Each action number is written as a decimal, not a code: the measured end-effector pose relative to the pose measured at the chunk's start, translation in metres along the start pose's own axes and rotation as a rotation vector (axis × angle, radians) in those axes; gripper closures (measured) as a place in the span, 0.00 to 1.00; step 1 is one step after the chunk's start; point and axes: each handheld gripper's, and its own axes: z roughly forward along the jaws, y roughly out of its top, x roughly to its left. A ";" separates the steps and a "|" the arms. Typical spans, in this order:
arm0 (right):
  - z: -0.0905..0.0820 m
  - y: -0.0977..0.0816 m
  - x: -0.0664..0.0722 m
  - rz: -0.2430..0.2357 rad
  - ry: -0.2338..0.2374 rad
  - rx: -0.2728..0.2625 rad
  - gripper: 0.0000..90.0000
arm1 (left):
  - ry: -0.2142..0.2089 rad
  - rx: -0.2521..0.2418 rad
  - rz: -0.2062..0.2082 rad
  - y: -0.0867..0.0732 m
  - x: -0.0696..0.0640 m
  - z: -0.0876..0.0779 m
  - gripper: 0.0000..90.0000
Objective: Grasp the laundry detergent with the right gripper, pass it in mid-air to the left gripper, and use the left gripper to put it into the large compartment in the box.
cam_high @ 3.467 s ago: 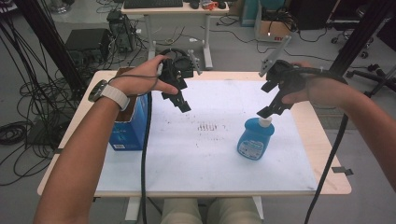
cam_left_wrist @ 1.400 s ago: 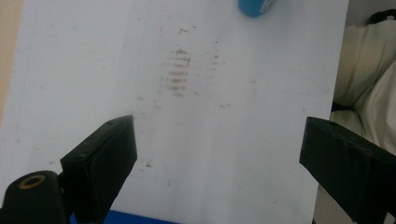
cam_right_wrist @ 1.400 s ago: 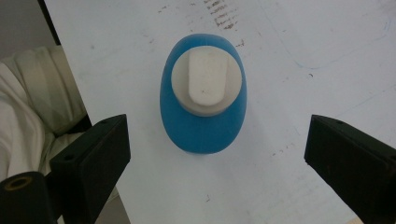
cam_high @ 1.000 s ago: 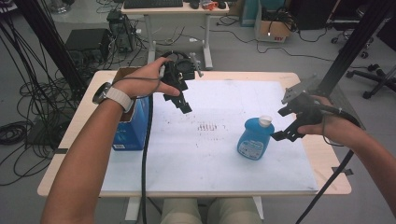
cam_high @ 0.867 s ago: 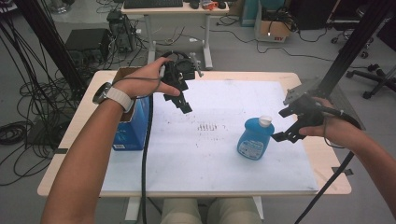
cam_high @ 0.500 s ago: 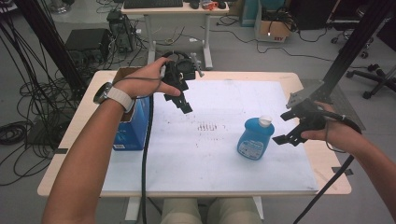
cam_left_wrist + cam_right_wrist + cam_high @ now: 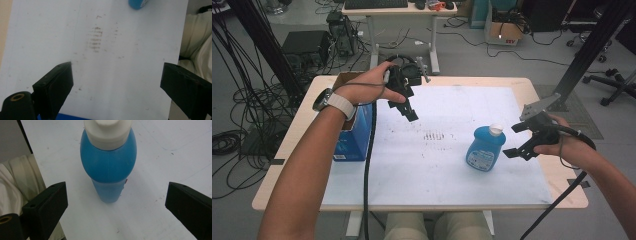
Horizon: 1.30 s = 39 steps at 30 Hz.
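From the high view, your right gripper [image 7: 516, 140] sits just to the right of the blue bottle [image 7: 484, 148], which stands upright on the white sheet [image 7: 447, 170] covering the table [image 7: 297, 150], toward the right side. Its jaws are spread wide and point at the bottle's side, close to it but not touching. Your left gripper [image 7: 408, 111] hangs above the far left part of the sheet, well apart from the bottle, with nothing between its jaws. A blue box [image 7: 354, 135] stands by the table's left edge, under your left forearm.

In the left gripper view, your jaws stand wide apart over bare sheet marked with a patch of brownish smudges [image 7: 96, 40]. The bottle's base [image 7: 138, 3] peeks in at the top edge, far off from the jaws.

In the right gripper view, the bottle [image 7: 108, 165] with its white cap [image 7: 108, 132] stands ahead of you, centred between your two jaws. Both jaws are wide open, a clear gap of sheet on either side, and the bottle lies a little beyond their tips, so neither pad touches it.
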 end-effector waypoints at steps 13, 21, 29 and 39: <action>0.005 -0.008 0.002 0.018 0.008 -0.047 0.05 | 0.002 0.007 0.002 0.000 0.000 0.000 0.13; 0.007 -0.012 0.003 0.046 0.011 -0.067 0.05 | 0.002 0.005 -0.003 0.001 -0.001 0.000 0.13; 0.009 -0.019 0.004 0.060 0.005 -0.075 0.05 | 0.001 0.008 -0.008 0.001 -0.001 0.000 0.13; 0.013 -0.027 0.005 0.075 0.009 -0.086 0.05 | 0.004 0.002 -0.010 0.000 0.000 0.000 0.13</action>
